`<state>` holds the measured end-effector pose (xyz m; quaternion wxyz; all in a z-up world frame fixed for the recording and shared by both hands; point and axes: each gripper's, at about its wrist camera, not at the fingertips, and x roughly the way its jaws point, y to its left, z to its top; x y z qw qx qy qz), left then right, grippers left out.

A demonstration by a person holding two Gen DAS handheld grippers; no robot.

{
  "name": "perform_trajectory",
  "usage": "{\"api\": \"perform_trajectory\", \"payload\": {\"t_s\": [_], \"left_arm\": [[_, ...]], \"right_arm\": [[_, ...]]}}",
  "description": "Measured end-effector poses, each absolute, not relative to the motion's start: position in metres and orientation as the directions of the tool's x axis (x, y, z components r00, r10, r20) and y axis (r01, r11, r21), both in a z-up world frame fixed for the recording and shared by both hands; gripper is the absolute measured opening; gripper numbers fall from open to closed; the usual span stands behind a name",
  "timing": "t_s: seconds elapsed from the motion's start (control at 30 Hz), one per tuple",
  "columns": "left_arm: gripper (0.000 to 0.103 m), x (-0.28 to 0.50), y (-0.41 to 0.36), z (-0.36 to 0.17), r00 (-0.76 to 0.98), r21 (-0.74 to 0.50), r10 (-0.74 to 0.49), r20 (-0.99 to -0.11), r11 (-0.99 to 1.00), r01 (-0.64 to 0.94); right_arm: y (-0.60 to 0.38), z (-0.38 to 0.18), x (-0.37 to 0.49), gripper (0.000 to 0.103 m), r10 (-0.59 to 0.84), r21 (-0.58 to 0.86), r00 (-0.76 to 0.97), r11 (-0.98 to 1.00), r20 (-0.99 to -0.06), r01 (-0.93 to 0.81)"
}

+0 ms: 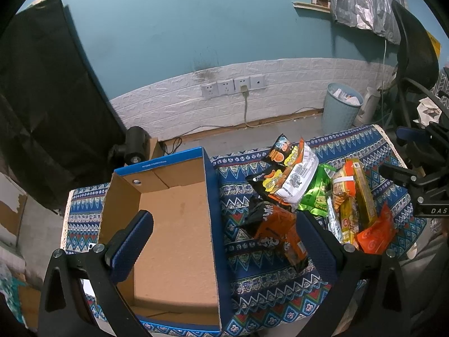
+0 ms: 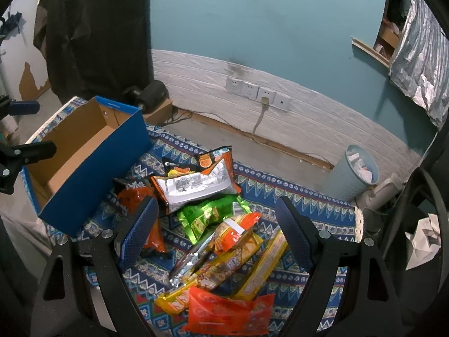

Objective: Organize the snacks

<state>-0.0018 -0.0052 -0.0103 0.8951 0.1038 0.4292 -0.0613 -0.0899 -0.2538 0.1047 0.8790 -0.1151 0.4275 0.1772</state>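
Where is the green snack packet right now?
In both views the green snack packet lies mid-pile on the patterned cloth, partly under the white-backed packet, right of the blue box.

A lived-in room of a home: teal wall (image 1: 168, 28) over white brick-look panelling (image 1: 280, 84), wall sockets (image 1: 233, 87), a full wastebasket (image 1: 341, 106), an office chair (image 1: 415, 56), and a patterned cloth (image 1: 266, 266) covering the table.

An open blue cardboard box (image 1: 168, 224) stands empty at left. To its right, snack packets (image 2: 213, 224) lie heaped: orange, green, yellow, white.
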Motion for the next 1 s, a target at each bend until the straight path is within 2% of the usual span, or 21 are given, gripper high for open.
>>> {"api": "perform_trajectory", "payload": {"t_s": [1.0], "left_arm": [[0.102, -0.003, -0.0047, -0.0123, 0.621, 0.135, -0.02, -0.784, 0.97, 0.201]], "right_arm": [[-0.257, 0.1031, -0.0915, 0.084, 0.211, -0.054, 0.567, 0.908, -0.796, -0.415]]}}
